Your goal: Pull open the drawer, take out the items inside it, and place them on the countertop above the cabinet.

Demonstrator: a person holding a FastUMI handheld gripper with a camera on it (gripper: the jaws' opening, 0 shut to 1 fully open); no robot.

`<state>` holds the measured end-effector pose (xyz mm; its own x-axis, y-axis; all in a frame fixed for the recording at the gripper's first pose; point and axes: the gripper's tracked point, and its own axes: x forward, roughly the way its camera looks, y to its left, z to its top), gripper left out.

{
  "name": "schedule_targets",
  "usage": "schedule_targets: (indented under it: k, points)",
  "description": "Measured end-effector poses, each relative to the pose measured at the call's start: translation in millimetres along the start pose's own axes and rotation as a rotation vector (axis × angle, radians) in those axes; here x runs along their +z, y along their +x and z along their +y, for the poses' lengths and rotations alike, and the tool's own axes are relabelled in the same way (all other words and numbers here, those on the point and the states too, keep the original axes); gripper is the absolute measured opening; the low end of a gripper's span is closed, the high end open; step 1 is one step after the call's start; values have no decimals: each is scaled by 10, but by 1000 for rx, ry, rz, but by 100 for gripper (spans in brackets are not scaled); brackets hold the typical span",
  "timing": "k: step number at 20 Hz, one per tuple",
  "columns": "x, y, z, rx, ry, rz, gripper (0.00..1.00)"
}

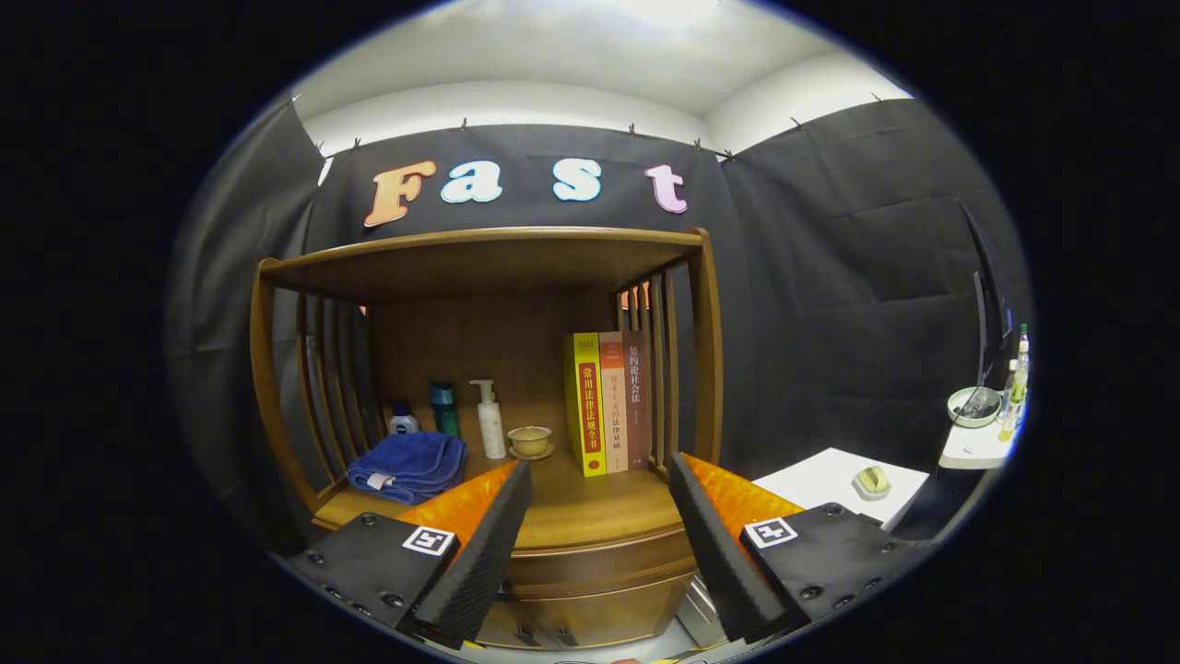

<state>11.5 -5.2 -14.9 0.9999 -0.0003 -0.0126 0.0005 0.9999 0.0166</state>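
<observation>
Your gripper (599, 480) hangs spread wide, grasping nothing — its black ribbed fingers (489, 544) frame the wooden cabinet's closed drawer (599, 563) at six o'clock. On the brown wooden countertop (590, 507), a folded blue towel (407, 466) lies at nine o'clock.

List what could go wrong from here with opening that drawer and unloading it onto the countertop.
1. The claw is open and grips nothing, and the drawer looks shut. Its handle is hard to make out, so the fingers may slip off the front.
2. The countertop already holds a towel, bottles, a cup and books. Items set down carelessly could knock the cup or bottles over.
</observation>
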Motion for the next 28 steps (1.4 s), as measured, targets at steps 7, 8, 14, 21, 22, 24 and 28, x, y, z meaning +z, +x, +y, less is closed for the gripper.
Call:
schedule_targets:
  k: [7,8,14,21,22,24,28]
  points:
    - [-435,117,208,25,5,31,99]
    - [-507,131,270,32,0,32,99]
    - [-1095,217,698,87,2,85,99]
    - [-1858,225,1036,138,2,130,99]
    - [-1969,215,1057,140,6,143,99]
    - [-2200,205,1082,139,1,173,99]
    - [-2536,177,1194,163,-27,217,99]
